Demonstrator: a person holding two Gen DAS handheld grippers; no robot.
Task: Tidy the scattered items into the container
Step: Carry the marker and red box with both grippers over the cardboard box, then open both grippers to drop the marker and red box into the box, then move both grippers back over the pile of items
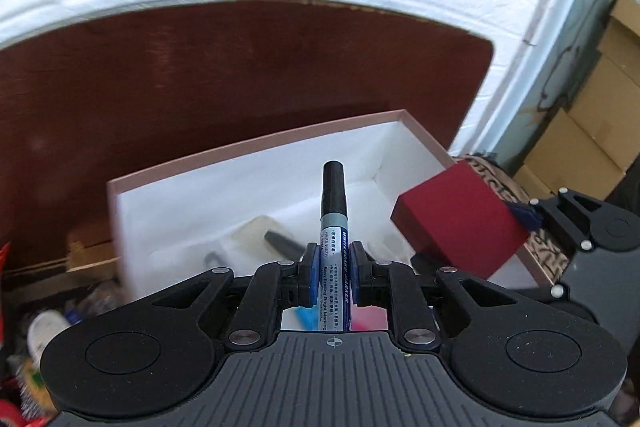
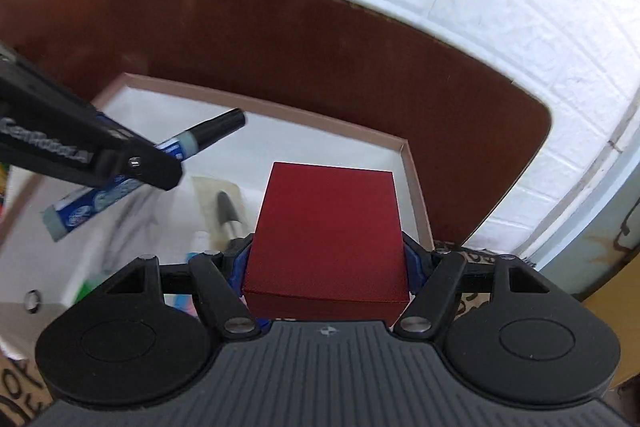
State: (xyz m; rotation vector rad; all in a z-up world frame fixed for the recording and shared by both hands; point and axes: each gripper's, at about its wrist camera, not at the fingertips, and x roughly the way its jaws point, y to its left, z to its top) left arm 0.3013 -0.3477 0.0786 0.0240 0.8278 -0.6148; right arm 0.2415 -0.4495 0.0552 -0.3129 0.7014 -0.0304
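A brown table [image 1: 200, 75] carries an open pink-rimmed box [image 1: 256, 143] with a white lining. Above its right part hangs a red block [image 2: 328, 227], clamped between the jaws of the right gripper [image 2: 326, 267]. Left of it, the left gripper [image 1: 334, 267] is closed on 1 whiteboard marker [image 1: 334, 211], black cap pointing far. A dark pen [image 2: 226, 211] lies inside the box.

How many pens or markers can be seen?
2. The marker is held in the left gripper above the box. A dark pen lies inside the box. More may be hidden beneath the grippers.
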